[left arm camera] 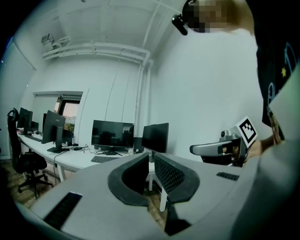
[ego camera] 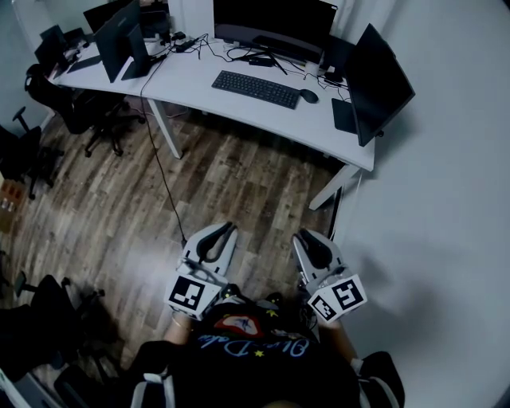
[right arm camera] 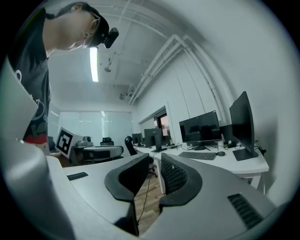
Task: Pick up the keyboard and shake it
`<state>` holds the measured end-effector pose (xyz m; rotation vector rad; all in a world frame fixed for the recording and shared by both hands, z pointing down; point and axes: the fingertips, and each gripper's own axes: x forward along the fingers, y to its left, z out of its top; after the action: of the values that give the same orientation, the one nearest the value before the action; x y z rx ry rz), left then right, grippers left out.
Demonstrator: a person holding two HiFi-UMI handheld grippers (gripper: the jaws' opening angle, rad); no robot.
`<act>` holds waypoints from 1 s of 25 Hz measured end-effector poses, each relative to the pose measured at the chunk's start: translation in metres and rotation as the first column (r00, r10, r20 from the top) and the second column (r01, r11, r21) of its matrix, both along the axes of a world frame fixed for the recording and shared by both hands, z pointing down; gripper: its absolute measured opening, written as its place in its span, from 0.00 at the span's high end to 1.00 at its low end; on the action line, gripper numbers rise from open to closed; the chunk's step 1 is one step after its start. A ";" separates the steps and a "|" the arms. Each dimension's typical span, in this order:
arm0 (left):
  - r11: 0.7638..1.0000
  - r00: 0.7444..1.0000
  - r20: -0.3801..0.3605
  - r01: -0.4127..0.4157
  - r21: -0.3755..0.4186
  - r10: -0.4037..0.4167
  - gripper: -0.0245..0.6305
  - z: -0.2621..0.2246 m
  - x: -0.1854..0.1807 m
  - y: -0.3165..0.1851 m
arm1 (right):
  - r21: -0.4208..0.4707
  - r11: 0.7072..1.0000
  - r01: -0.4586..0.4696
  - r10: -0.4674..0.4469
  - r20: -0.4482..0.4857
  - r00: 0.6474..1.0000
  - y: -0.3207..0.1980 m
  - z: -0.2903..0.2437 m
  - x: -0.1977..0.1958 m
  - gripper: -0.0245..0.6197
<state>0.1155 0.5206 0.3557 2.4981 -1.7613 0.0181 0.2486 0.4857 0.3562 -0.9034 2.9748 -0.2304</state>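
Head view: the keyboard (ego camera: 256, 88) lay on the desk (ego camera: 199, 89), well apart from both grippers.
Probably light and stiff; take both short ends. Left gripper (ego camera: 226, 229) jaws were pressed together, right gripper (ego camera: 304, 237) jaws barely parted, both empty.

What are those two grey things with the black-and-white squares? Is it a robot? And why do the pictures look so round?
It is no robot. A person holds a grabbing tool in each hand: the left gripper and the right gripper. The squared cubes are part of them. One picture comes from a camera on the person's head, looking down. The other two come from little cameras riding on each tool, looking along its jaws; their wide lenses bend the room. On the white desk lie a black keyboard and a mouse, with monitors around. Nothing is held: the left jaws are shut, the right ones slightly apart.
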 end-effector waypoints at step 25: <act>0.999 0.997 -0.076 0.001 -0.039 -0.004 0.75 0.016 -0.086 -0.023 | -0.037 0.997 -0.061 0.060 -0.024 0.998 -0.031 0.009 -0.065 0.74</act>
<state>0.0290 0.4972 0.3719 2.4359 -1.7179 -0.0414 0.1840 0.4549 0.3657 -1.0053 2.9683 -0.2775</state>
